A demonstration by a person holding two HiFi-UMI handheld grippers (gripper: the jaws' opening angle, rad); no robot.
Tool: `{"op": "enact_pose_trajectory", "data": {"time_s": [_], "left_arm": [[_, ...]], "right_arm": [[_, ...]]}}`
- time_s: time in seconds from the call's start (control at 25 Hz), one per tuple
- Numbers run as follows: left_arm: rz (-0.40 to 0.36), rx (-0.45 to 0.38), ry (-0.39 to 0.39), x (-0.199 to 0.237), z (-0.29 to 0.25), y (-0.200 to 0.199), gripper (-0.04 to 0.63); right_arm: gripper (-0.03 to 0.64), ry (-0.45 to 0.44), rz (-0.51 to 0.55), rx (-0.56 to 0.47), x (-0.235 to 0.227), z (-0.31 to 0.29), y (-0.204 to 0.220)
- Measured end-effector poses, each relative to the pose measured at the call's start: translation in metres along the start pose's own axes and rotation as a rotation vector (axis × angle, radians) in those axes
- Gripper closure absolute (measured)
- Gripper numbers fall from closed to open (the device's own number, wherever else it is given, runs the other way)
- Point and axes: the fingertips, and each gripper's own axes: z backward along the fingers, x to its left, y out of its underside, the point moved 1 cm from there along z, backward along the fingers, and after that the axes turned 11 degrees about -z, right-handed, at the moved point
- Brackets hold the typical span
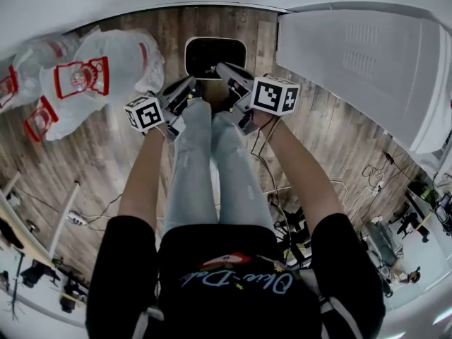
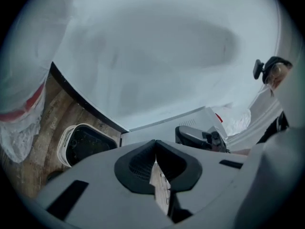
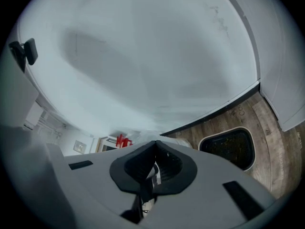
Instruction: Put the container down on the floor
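Item: white-rimmed, dark rectangular container (image 1: 215, 57). It lies flat on the wood-plank floor (image 1: 325, 126) just ahead of both tools, apparently already set down.

Left gripper (image 2: 155, 163): jaws pressed together, nothing between, clear of the container.

Right gripper (image 3: 153, 168): likewise.

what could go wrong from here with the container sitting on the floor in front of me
1. The white-rimmed dark rectangular container rests on the wooden floor just ahead of the person's legs. A step forward might kick or tip it.
2. Loose black cables trail across the floor beside the legs, a likely trip hazard when stepping back.
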Motion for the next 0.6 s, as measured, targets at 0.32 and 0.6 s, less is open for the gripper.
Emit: {"op": "enact_pose_trajectory", "data": {"time_s": [0.32,0.6], "left_arm": [[-0.153,-0.118,0.003,-0.092,0.012,-0.036,0.591],[-0.354,-0.143,0.055,-0.18,0.03,-0.074,0.591]], "right_arm": [[0.617,-0.087,0.016,-0.12,0.053,0.065,-0.001],[0.617,-0.174,0.044,-0.231,0.102,0.116,0.002]]}}
